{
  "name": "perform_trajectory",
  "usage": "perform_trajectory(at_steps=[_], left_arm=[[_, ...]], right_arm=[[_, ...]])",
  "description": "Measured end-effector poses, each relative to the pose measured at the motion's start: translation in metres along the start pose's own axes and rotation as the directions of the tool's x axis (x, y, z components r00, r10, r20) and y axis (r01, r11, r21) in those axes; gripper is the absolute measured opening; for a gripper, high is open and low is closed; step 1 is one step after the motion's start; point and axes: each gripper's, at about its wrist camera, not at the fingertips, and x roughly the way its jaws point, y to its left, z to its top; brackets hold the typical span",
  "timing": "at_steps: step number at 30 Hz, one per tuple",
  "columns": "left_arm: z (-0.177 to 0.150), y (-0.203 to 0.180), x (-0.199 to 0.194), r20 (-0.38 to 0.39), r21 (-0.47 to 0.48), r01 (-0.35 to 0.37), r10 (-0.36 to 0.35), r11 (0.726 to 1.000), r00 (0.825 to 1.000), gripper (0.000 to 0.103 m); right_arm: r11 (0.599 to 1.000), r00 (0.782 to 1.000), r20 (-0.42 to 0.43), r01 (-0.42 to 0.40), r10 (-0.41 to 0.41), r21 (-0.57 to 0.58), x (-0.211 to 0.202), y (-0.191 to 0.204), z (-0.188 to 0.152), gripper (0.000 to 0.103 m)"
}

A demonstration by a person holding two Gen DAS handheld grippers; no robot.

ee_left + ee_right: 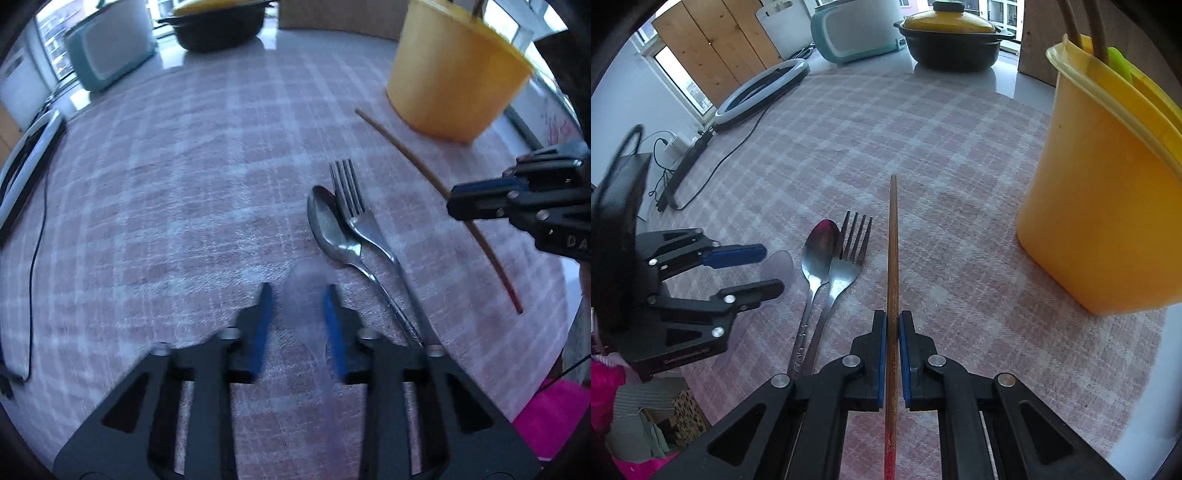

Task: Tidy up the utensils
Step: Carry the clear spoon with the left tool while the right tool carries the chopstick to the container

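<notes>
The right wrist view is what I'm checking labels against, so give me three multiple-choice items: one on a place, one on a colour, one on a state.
1. The fork lies:
A. inside the tub
B. between the spoon and the chopstick
C. on the pot lid

2. The tall tub is:
A. yellow
B. green
C. white

3. The right gripper is:
A. wide open
B. out of view
C. shut on the chopstick

Answers:
1 B: the spoon touches the fork's left side, the chopstick runs to its right.
2 A: its wall and rim are yellow.
3 C: both blue pads press the stick.
</notes>
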Motion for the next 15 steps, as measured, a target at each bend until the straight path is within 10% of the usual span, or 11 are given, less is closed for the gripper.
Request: perform_trajectory(at_steps=[15], left_arm=[[-0.014,-0.018,-0.023,0.068,-0.024,-0.029,0.030,0.999,0.997,0.000]], right_arm=[[1.000,1.000,0.003,-0.008,0.008,-0.005,-0.002,-0.009,-0.005,0.004]])
